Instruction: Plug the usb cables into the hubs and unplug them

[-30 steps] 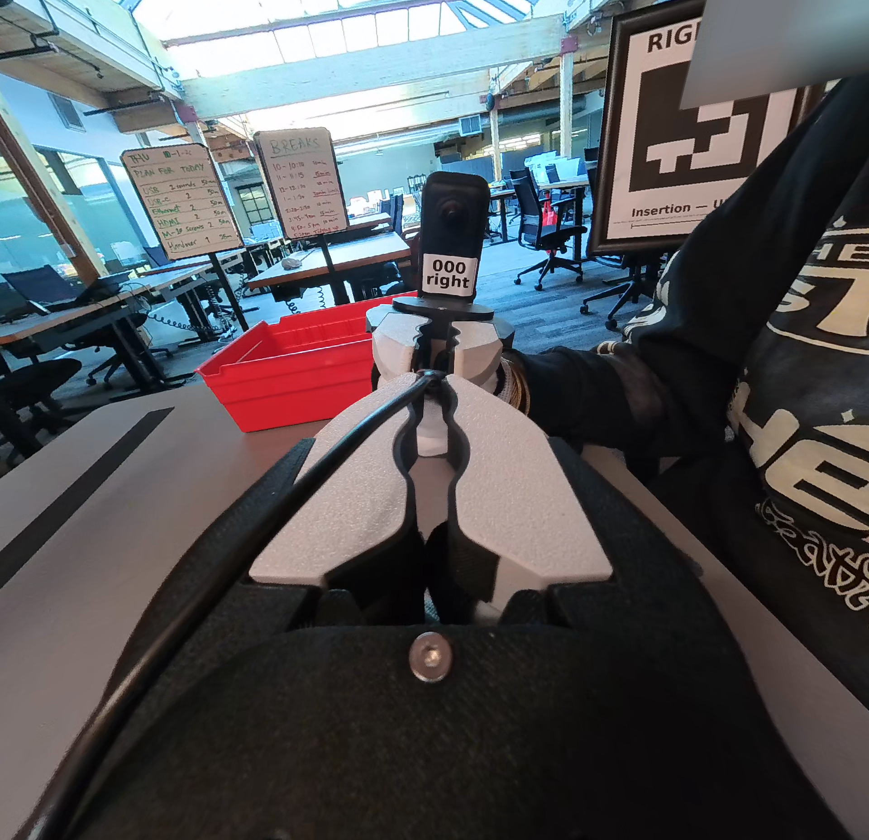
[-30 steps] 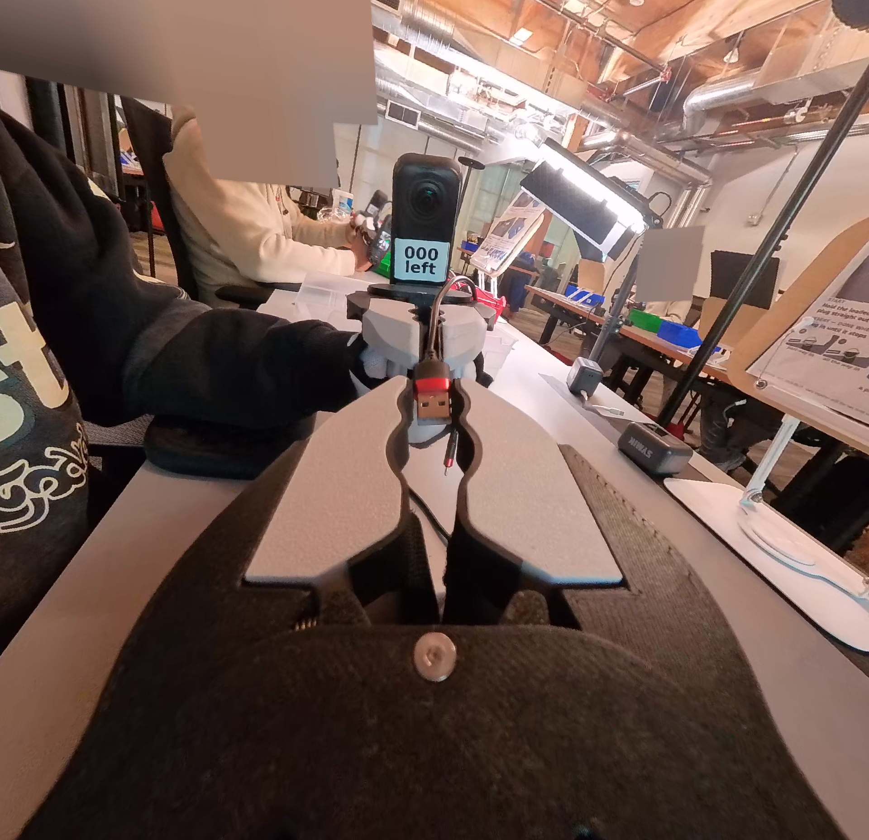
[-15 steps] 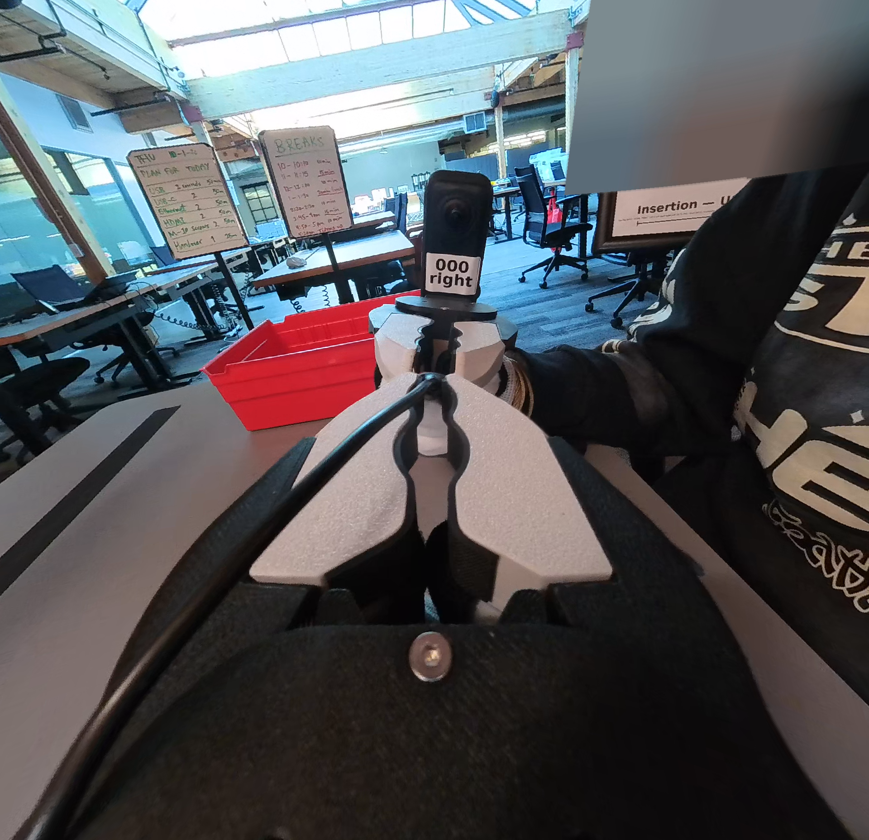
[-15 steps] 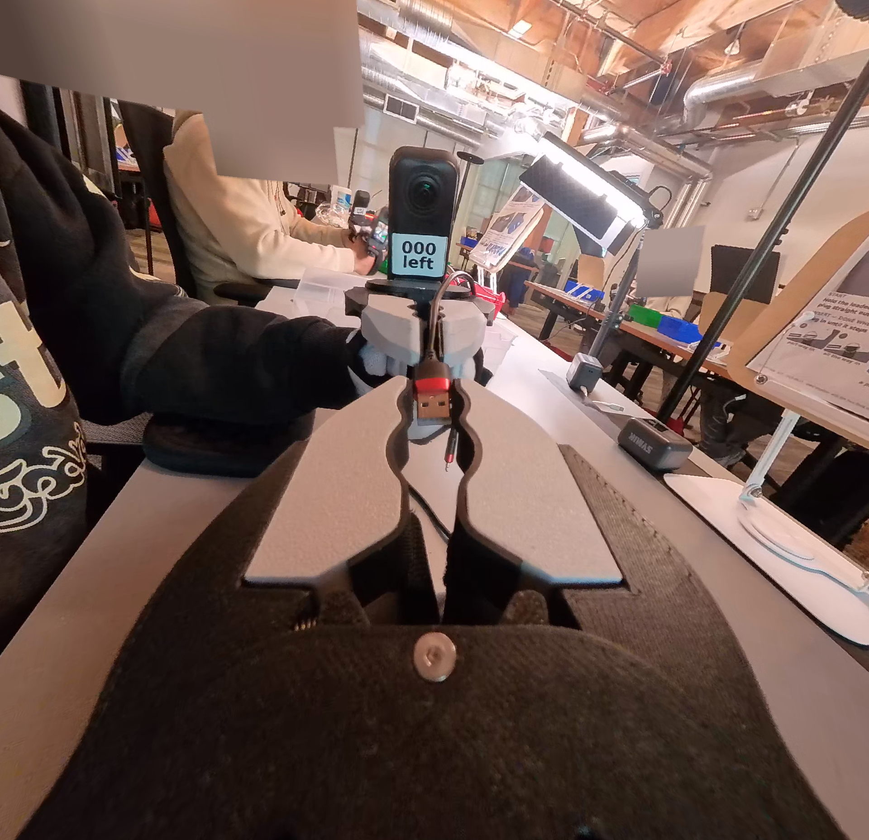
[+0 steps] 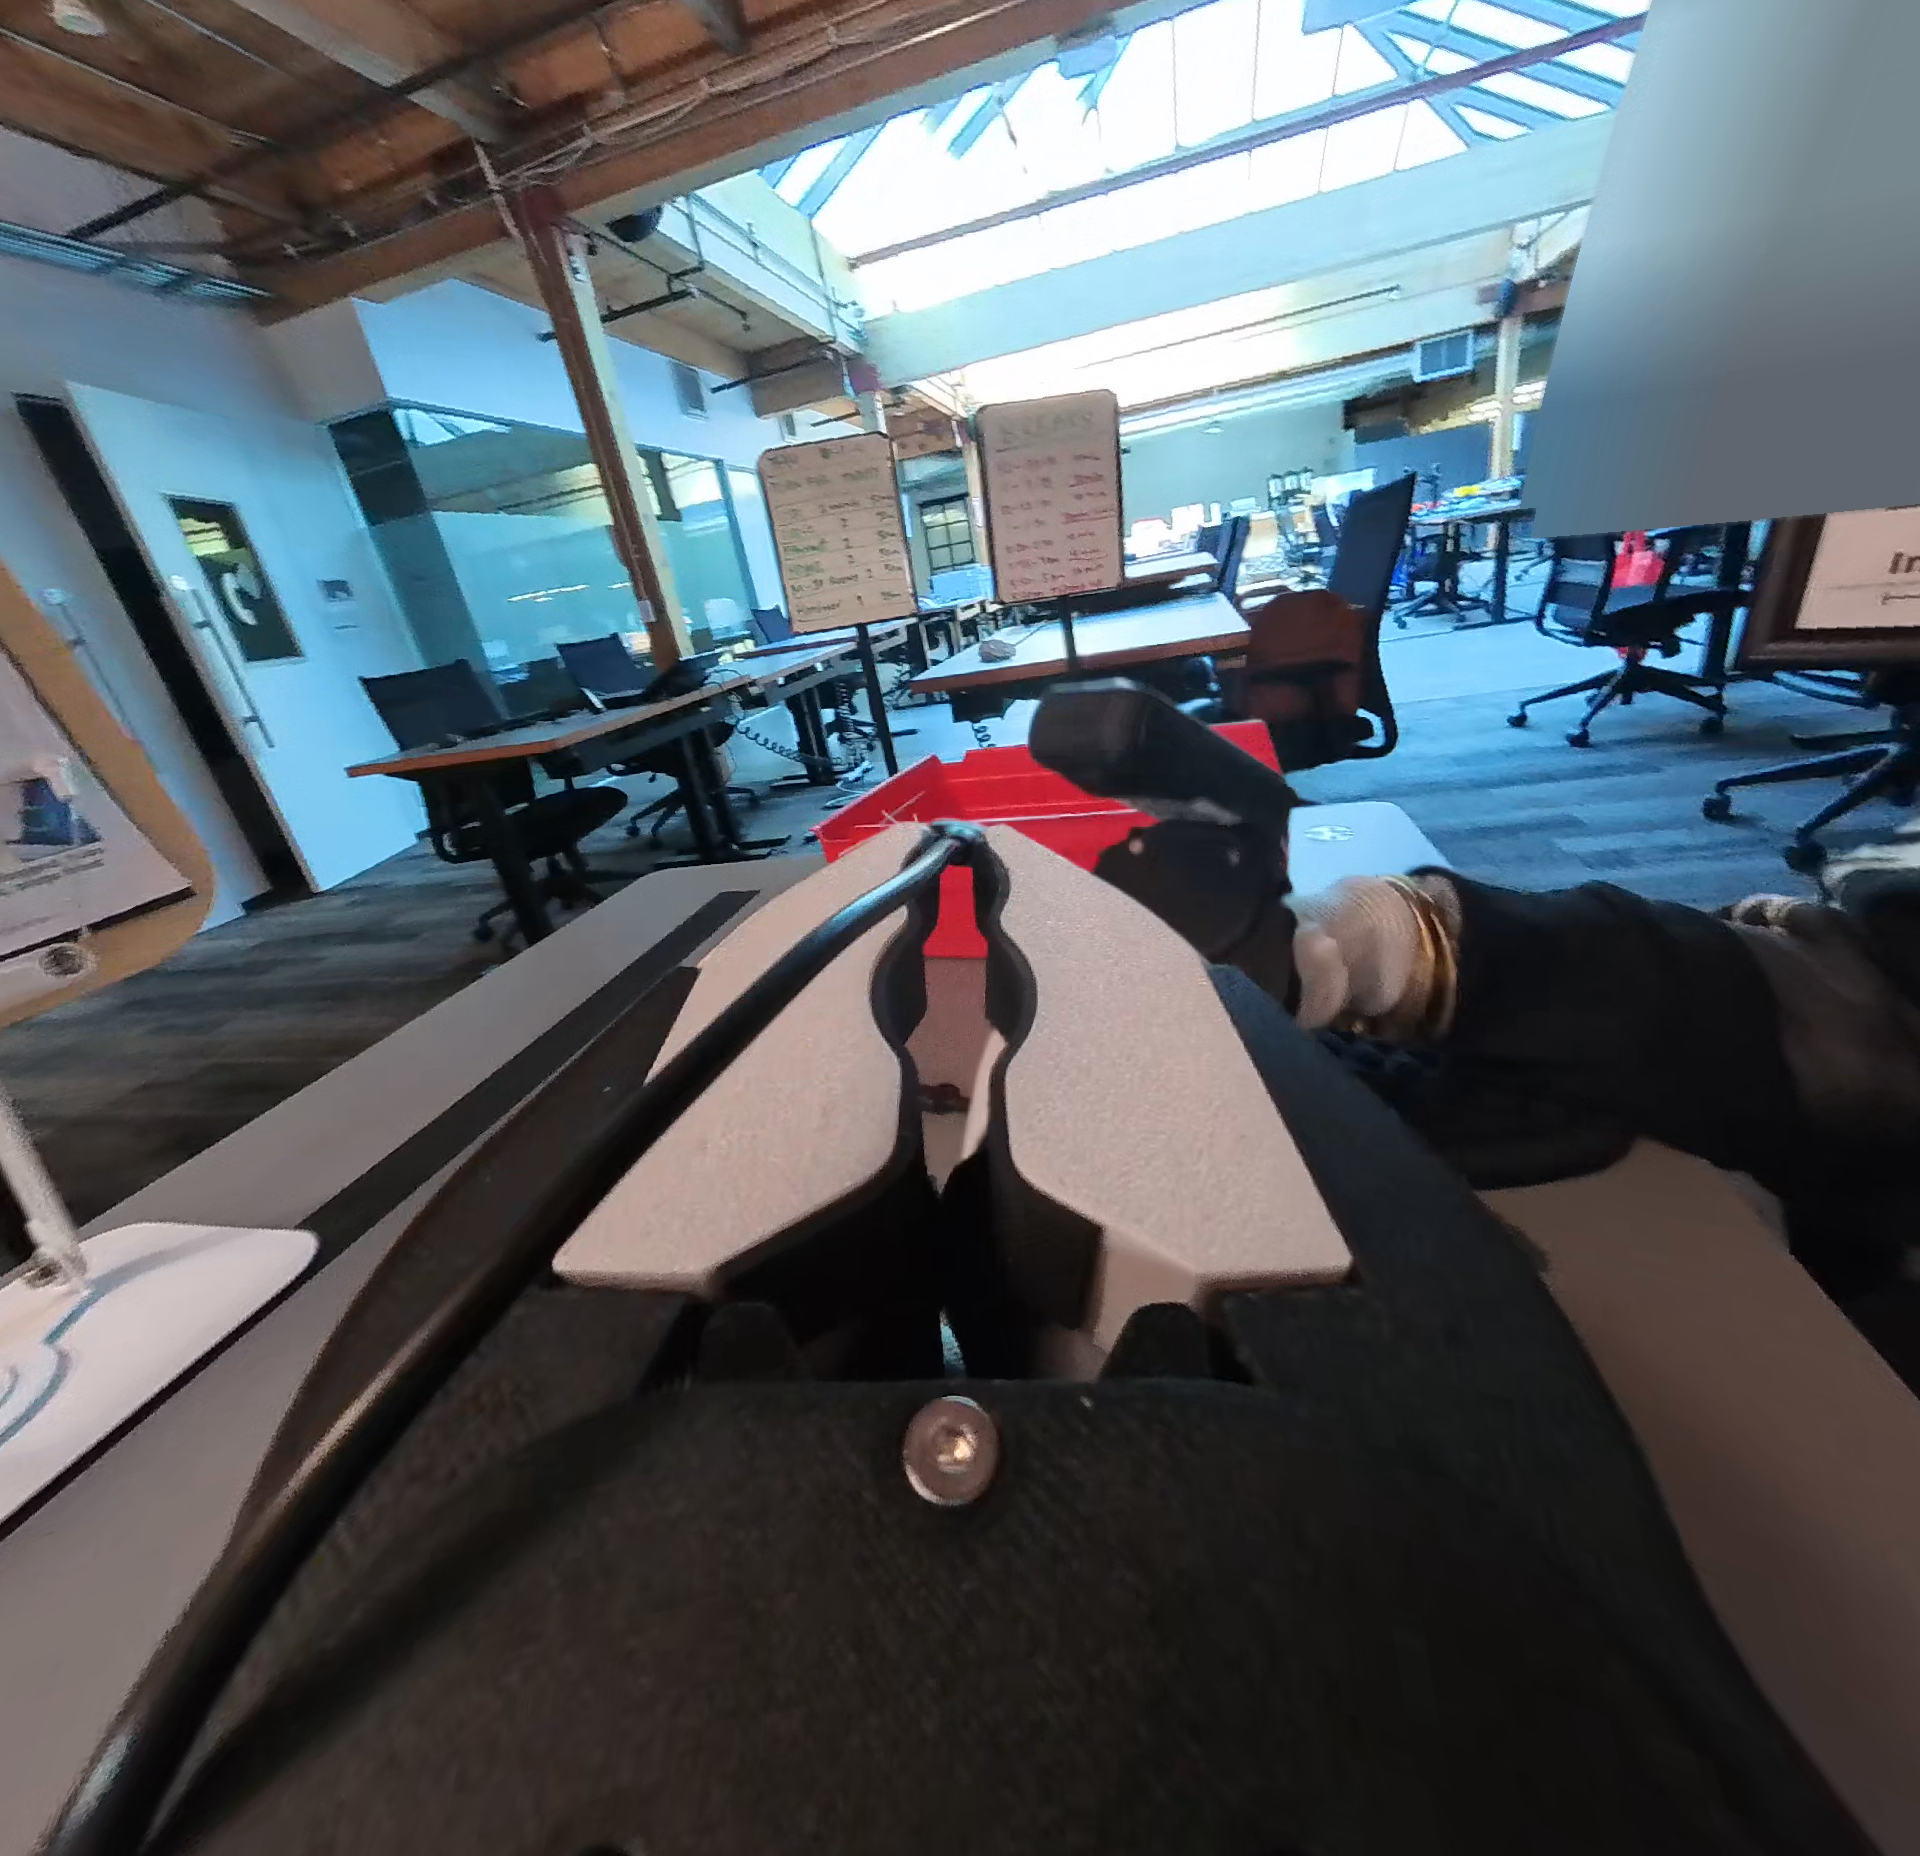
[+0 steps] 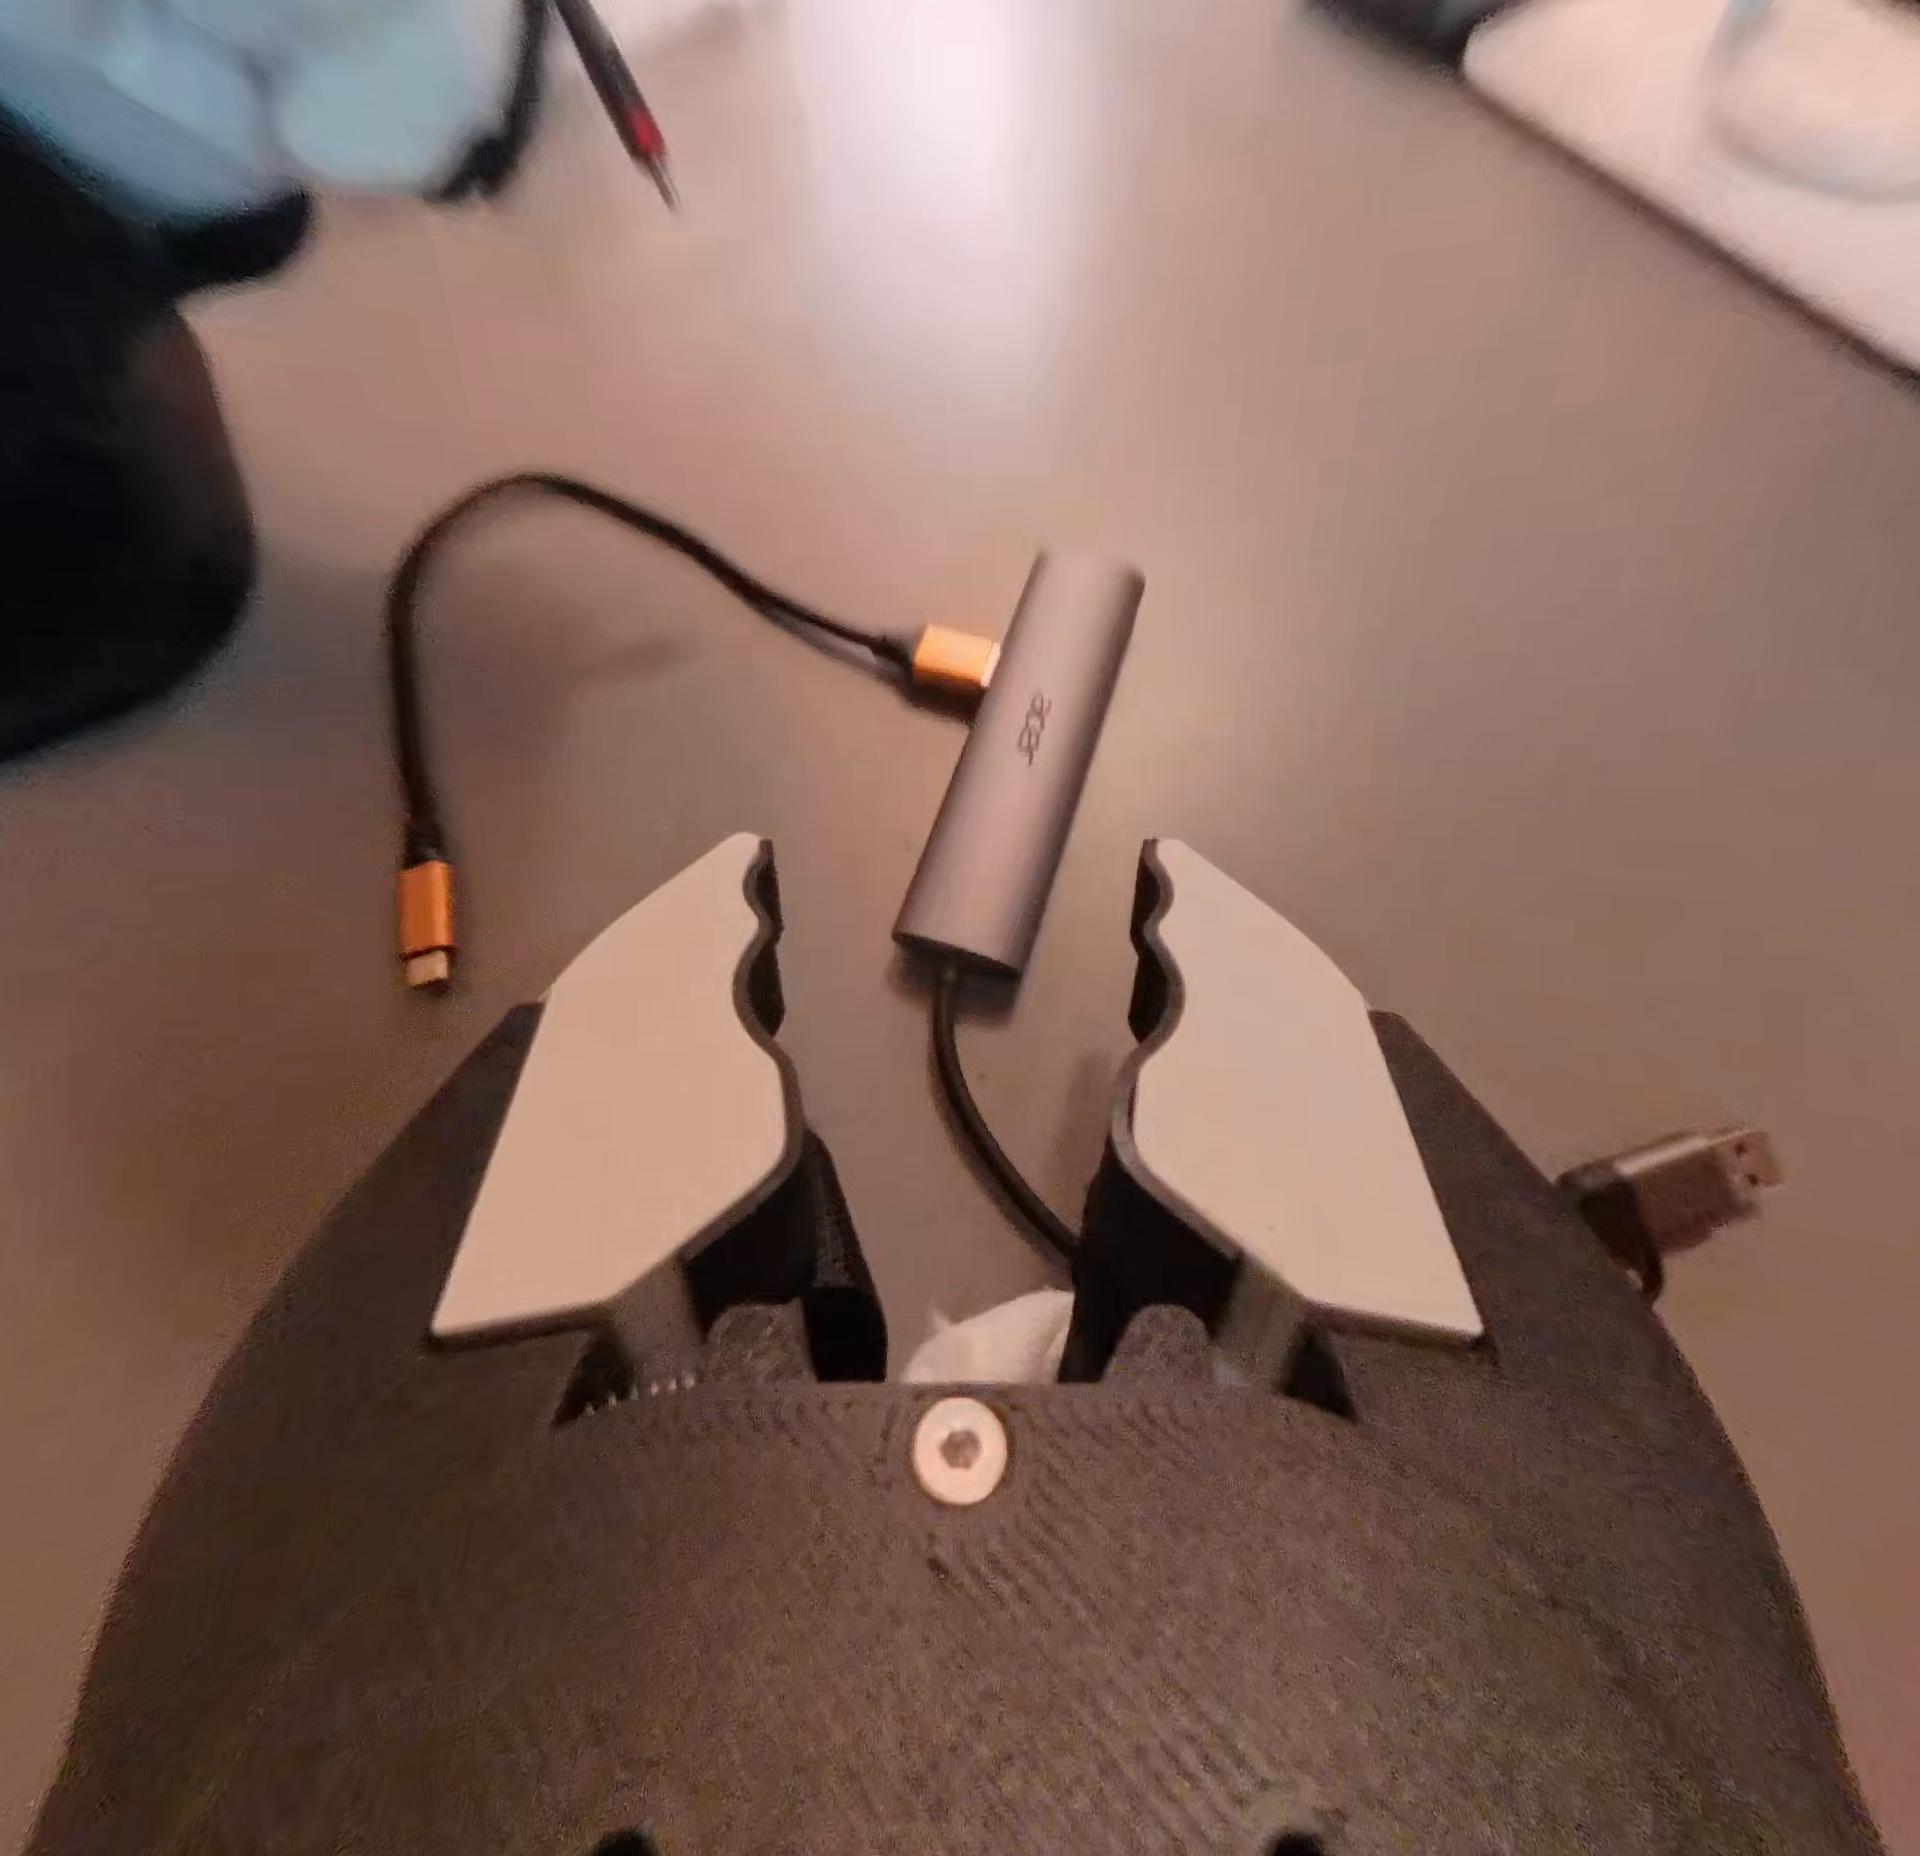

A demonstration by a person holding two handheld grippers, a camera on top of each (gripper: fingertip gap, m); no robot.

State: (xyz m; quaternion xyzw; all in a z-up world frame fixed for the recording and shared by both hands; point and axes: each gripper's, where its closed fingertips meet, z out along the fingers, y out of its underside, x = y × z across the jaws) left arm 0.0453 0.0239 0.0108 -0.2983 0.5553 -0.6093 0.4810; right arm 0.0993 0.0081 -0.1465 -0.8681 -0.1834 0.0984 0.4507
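Now a sharp swing from a second ago: right gripper (image 6: pixel 954 907) no longer pinching the red-collared USB plug face to face with the other tool, but tipped down over the table (image 6: pixel 1455 580) with jaws spread wide and empty. Left gripper (image 5: pixel 958 850) still clamped narrow on the thin black cable (image 5: pixel 727 1017), held up and aimed across the office toward the red bin (image 5: pixel 956 798). Meaning, by the look of it: handover done, hub next, likely to steady it for a plug-in. Grey hub (image 6: pixel 1023 757) flat on the table just ahead of the open fingers, a slim rounded bar in brushed metal, pigtail lead (image 6: pixel 982 1131) curling back between the jaws. One orange-sleeved plug (image 6: pixel 956 655) already seated in its side, the braided cord looping to a loose orange connector (image 6: pixel 424 923) lying nearby. Matte grey table, smooth; blur everywhere from the motion.
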